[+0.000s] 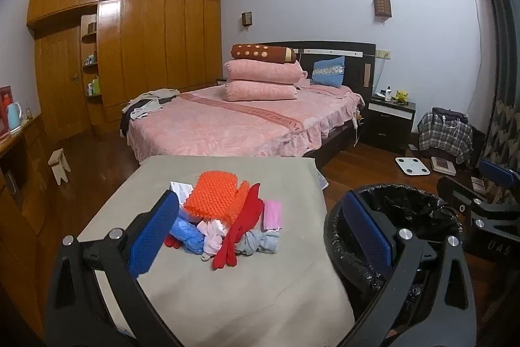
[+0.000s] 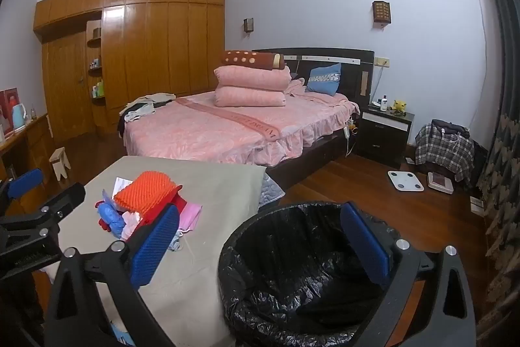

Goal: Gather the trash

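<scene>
The left gripper and right gripper hover spread wide, gripping nothing; a black-lined trash bin, with no trash showing inside, stands against the grey-covered table. The trash pile, orange mesh topmost, lies mid-table ahead of the left gripper, nothing between; beyond stands a pink bed.

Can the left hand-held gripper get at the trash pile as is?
Probably yes: the left hand-held gripper is open, facing the trash pile on the table, with nothing between them.
</scene>
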Tool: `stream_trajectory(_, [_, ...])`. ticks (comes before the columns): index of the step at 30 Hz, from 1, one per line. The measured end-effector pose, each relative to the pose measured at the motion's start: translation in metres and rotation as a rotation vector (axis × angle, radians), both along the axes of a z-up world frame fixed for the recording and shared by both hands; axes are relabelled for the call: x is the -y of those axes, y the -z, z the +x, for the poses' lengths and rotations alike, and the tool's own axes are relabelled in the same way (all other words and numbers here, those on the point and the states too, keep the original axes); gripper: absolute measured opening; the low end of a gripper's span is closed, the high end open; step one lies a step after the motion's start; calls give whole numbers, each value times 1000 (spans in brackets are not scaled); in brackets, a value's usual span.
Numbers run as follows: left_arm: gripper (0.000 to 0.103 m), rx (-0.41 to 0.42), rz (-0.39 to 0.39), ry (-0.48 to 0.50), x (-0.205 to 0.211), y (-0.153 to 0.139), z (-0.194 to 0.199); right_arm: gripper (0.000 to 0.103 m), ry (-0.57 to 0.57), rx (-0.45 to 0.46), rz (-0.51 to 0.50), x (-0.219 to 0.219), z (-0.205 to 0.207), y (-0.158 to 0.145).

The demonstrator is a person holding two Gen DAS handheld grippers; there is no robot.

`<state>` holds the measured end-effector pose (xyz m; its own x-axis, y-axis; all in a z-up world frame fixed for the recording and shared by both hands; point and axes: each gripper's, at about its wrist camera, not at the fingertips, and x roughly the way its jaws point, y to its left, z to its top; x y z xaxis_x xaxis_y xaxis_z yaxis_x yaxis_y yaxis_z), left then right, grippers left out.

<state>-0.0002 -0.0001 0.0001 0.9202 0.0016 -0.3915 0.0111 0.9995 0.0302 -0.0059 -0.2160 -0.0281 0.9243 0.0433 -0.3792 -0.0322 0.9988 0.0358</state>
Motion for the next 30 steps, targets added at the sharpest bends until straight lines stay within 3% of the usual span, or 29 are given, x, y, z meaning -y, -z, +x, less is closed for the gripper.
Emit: stream_trajectory(30, [98,-3,2,0,0,0,0,97,2,-6,4,-2,0,3])
